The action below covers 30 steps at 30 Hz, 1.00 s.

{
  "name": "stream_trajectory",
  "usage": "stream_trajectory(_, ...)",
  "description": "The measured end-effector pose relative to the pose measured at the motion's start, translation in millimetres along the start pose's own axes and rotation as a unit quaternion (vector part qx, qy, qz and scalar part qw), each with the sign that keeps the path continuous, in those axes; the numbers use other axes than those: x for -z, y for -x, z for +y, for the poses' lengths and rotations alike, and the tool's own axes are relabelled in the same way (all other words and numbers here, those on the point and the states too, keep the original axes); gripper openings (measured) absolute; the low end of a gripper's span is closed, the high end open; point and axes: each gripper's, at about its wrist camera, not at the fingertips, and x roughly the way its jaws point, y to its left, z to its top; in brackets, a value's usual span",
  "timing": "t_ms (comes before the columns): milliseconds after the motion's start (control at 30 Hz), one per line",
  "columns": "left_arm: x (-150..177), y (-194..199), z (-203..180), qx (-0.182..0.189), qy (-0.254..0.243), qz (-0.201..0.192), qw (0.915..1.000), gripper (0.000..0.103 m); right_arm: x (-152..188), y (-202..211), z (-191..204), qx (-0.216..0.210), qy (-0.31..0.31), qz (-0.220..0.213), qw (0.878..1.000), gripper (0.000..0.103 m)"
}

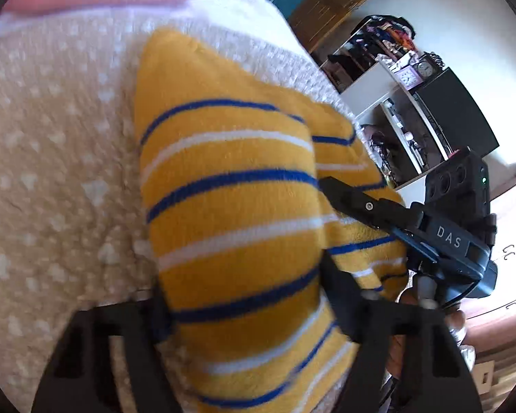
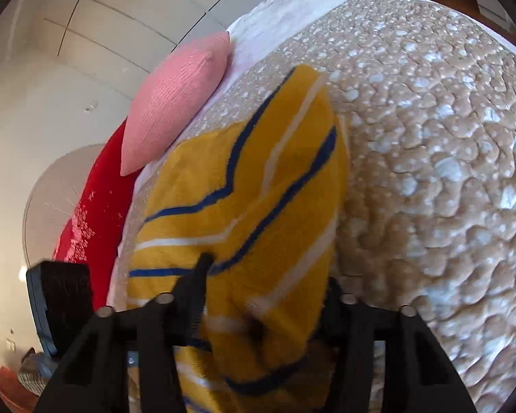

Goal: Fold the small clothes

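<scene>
While the yellow striped garment [image 1: 230, 206] lies bunched on the beige dotted bedspread [image 1: 51, 172], the left gripper [image 1: 244, 309] has its two black fingers set either side of a thick fold of the cloth, clamped on it. Seen from the left wrist, the right gripper [image 1: 330, 186] pinches the garment's right-hand edge, and its own view shows cloth gathered between its fingers [image 2: 196, 285]. A pink pillow [image 2: 175, 99] rests at the bedspread's far end, just beside a red cushion [image 2: 96, 213].
</scene>
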Motion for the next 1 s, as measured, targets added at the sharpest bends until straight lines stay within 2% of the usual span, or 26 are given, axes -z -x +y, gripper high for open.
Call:
stream_trajectory(133,-15.7,51.4,0.5,-0.016,-0.008,-0.037,0.9991,0.058,-2.5,10.3,39.2,-0.038,0.040,-0.011,0.998,0.039)
stream_trajectory(233,-22.0,63.4,5.1,-0.072,-0.011,-0.039,0.9966,0.063,-4.0,9.0,59.2,-0.056,0.061,-0.025,0.996,0.040)
stream_trajectory(300,-14.5,49.9,11.6,-0.133,-0.022,-0.024,0.9905,0.063,-2.0,-0.6,61.2,-0.031,0.067,-0.026,0.997,0.050)
stream_trajectory(333,-5.6,39.5,20.1,-0.164,-0.020,-0.005,0.9863,0.064,0.1,-10.1,59.6,0.015,0.071,-0.026,0.997,0.051)
stream_trajectory(367,5.4,34.7,31.3,-0.167,-0.008,0.003,0.9860,0.067,3.3,-20.1,57.3,0.081,0.084,-0.022,0.993,0.052)
stream_trajectory(400,15.2,32.1,39.5,-0.142,0.007,0.005,0.9898,0.070,5.2,-26.0,56.4,0.111,0.092,-0.017,0.989,0.066)
stream_trajectory(467,29.5,33.3,53.5,-0.098,0.038,0.008,0.9944,0.070,11.4,-22.0,49.8,0.113,0.091,-0.019,0.989,0.069)
stream_trajectory(567,43.2,47.7,58.8,-0.082,0.053,-0.014,0.9951,0.070,15.6,6.1,55.3,0.126,0.088,-0.047,0.987,0.065)
stream_trajectory(633,54.1,60.8,57.1,-0.088,0.055,-0.030,0.9942,0.070,21.2,31.8,74.1,0.126,0.114,-0.080,0.982,0.058)
stream_trajectory(667,61.9,68.3,54.9,-0.096,0.052,-0.038,0.9933,0.070,27.0,43.3,87.2,0.119,0.131,-0.095,0.980,0.052)
stream_trajectory(700,71.3,76.6,51.2,-0.108,0.046,-0.048,0.9919,0.070,30.9,48.4,94.5,0.112,0.141,-0.100,0.979,0.049)
stream_trajectory(767,89.4,94.3,44.9,-0.133,0.036,-0.069,0.9881,0.070,48.0,52.0,113.2,0.071,0.162,-0.088,0.980,0.048)
stream_trajectory(833,102.9,113.9,37.6,-0.154,0.028,-0.091,0.9835,0.070,60.8,39.9,116.9,0.059,0.167,-0.064,0.982,0.048)
stream_trajectory(900,115.6,135.4,25.9,-0.184,0.015,-0.120,0.9756,0.070,72.5,20.8,107.8,0.082,0.162,-0.041,0.983,0.048)
stream_trajectory(967,131.0,163.4,17.0,-0.222,-0.002,-0.160,0.9617,0.070,87.1,-1.1,85.2,0.117,0.137,0.002,0.984,0.045)
stream_trajectory(1000,139.5,176.6,11.3,-0.241,-0.009,-0.182,0.9533,0.071,93.5,-0.5,80.8,0.120,0.135,-0.001,0.984,0.044)
